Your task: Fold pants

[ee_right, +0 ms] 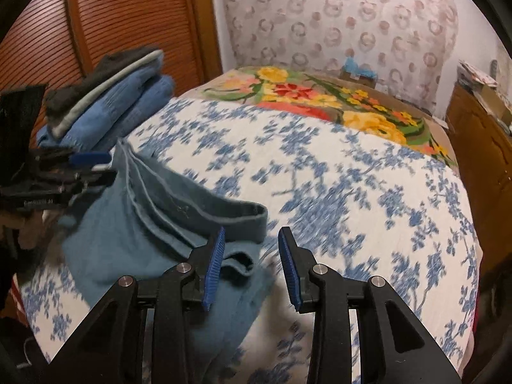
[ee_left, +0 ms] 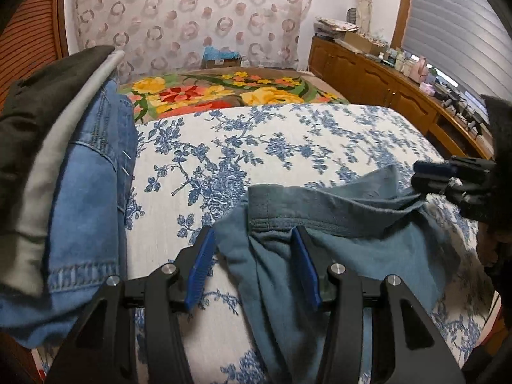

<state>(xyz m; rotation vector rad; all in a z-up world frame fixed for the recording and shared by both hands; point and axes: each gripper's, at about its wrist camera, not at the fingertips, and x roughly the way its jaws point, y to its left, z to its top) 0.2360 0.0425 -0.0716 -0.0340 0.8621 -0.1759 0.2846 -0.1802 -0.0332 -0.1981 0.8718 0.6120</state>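
Observation:
Teal-blue pants (ee_left: 336, 220) lie rumpled on the blue-flowered bedspread (ee_left: 256, 147), waistband toward the far side. My left gripper (ee_left: 254, 243) is open, its blue pads on either side of the left end of the waistband. In the right wrist view the pants (ee_right: 153, 224) lie at left, and my right gripper (ee_right: 251, 240) is open at their right waistband corner, nothing between the pads. The right gripper also shows in the left wrist view (ee_left: 448, 176), the left gripper in the right wrist view (ee_right: 80, 166).
A stack of folded jeans and dark clothes (ee_left: 80, 176) lies at the bed's left side, also in the right wrist view (ee_right: 108, 102). A bright flowered blanket (ee_left: 224, 92) covers the far end. A wooden cabinet with clutter (ee_left: 384, 76) runs along the right.

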